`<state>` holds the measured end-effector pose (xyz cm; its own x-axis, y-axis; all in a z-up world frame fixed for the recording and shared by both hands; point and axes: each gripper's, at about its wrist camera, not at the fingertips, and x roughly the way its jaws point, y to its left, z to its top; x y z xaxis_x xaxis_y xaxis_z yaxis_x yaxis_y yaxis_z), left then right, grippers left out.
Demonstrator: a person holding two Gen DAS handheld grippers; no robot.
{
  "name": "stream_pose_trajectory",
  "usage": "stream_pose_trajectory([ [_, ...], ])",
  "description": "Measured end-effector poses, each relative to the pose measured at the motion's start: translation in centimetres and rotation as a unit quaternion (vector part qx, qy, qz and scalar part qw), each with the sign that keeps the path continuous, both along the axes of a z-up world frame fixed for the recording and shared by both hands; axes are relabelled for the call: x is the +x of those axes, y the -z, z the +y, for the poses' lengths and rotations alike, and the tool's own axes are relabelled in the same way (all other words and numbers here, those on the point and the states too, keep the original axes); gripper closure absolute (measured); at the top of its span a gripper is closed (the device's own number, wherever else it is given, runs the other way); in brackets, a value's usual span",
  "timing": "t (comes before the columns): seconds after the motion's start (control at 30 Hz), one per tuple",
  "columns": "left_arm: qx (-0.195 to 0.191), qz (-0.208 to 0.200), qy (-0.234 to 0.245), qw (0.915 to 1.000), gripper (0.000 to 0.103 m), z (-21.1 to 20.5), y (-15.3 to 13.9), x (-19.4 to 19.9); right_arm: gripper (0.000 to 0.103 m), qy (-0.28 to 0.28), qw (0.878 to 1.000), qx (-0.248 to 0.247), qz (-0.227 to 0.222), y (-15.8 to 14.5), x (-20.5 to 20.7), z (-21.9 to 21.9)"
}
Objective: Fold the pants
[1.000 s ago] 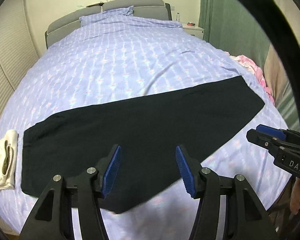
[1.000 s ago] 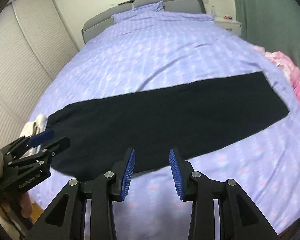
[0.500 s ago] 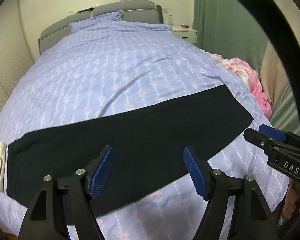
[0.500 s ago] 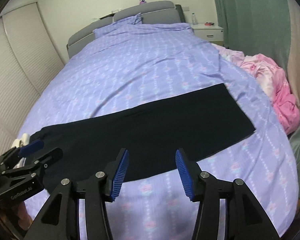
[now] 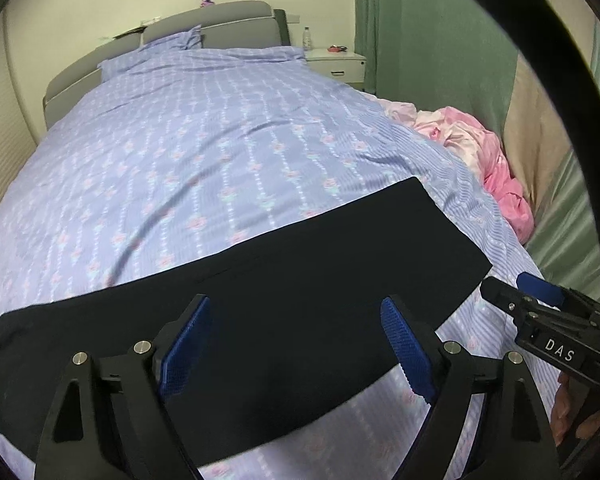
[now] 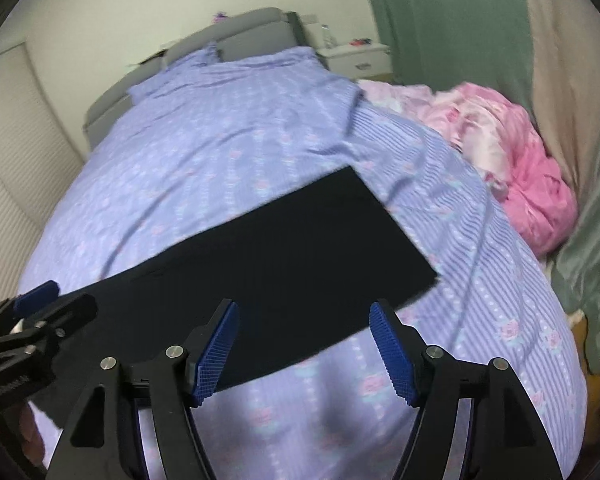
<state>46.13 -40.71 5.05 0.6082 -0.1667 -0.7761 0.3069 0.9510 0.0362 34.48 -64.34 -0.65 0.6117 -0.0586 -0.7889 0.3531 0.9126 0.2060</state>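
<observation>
Black pants [image 5: 284, 304] lie flat in a long strip across the near part of the bed, the leg end at the right [image 6: 380, 240]. My left gripper [image 5: 296, 344] is open and empty above the pants' middle. My right gripper [image 6: 304, 348] is open and empty above the pants' near edge, close to the leg end. The right gripper also shows at the right edge of the left wrist view [image 5: 540, 312]. The left gripper shows at the left edge of the right wrist view [image 6: 32, 324].
The bed has a lilac patterned sheet [image 5: 204, 152] and a grey headboard [image 5: 204, 24]. Crumpled pink bedding [image 6: 512, 160] lies off the bed's right side beside green curtains [image 5: 440, 40]. A white nightstand [image 5: 340, 64] stands at the back right.
Both grippers have moved to the right along the pants toward the leg end and their jaws have opened wider. The white cloth at the left has left the view.
</observation>
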Motion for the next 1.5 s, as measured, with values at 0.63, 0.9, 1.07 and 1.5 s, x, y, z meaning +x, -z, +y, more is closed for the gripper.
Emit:
stream_pose_trajectory([
  [0.63, 0.027, 0.029, 0.03, 0.9988, 0.017, -8.9, 5.4, 4.2, 0.034, 0.085, 0.981, 0.174, 0.002, 10.0, 1.1, -9.2],
  [0.9, 0.028, 0.05, 0.032, 0.9978, 0.017, -9.8, 7.0, 4.8, 0.034, 0.082, 0.973, 0.214, -0.02, 11.7, 1.9, -10.5],
  [1.07, 0.028, 0.053, 0.039, 0.9975, 0.017, -10.2, 7.4, 5.1, 0.034, 0.07, 0.965, 0.247, -0.046, 12.1, 1.6, -11.8],
  [1.5, 0.006, 0.054, 0.034, 0.9979, 0.017, -10.9, 7.2, 5.7, 0.034, -0.09, 0.956, 0.279, 0.027, 11.1, 8.5, -14.6],
])
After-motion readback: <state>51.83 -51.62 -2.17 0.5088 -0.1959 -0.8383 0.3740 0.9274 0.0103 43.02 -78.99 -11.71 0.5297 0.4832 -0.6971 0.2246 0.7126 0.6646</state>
